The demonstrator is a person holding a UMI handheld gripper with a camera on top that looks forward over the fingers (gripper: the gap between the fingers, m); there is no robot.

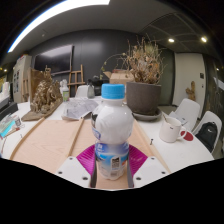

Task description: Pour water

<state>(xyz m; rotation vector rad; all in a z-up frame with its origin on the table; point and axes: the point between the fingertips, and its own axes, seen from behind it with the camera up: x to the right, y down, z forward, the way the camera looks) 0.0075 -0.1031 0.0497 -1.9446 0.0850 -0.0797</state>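
A clear plastic water bottle [112, 132] with a blue cap stood upright in the lower centre of the frame, directly between the two fingers of the gripper [112, 165]. The magenta pads [86, 157] lay against its lower body on either side, so the fingers appeared closed on the bottle, gripping it just below the label band. The bottle rose above a light wooden table [45, 140] that filled the lower left. Behind it, right of centre, a large potted plant [143, 75] sat in a dark pot. At the right of the frame a white mug [171, 128] with a red mark rested near the table's edge, well apart from the bottle. At the left a dried brown plant [45, 93] stood farther back.
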